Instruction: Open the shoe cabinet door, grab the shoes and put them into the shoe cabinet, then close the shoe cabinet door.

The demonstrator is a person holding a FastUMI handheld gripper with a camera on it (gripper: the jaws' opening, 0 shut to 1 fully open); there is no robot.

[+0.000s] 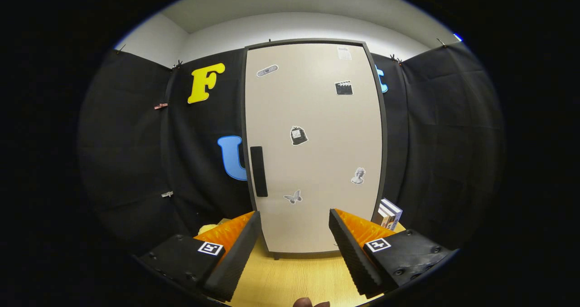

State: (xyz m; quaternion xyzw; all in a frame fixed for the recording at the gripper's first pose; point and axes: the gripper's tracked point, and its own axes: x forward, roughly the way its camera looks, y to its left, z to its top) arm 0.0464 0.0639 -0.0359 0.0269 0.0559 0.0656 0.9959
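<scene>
My claw stands wide open, nothing between its fingers. Bare tabletop leads to the closed door; books crowd its right foot.

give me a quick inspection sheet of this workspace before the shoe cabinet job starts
surface: light wooden floor, bare between the fingers.
job's things: shoe cabinet door shut, dark upright handle near its left edge; small stickers on it. A small brown shape lies nearest the camera between the fingers, too cut off to identify.
clutter: books standing right of the cabinet; a yellow thing low on the left, partly hidden.
grippers: gripper open, fingers wide apart, short of the door, holding nothing.
cables: nothing seen.
surroundings: black cloth wall on both sides, white wall above.
</scene>
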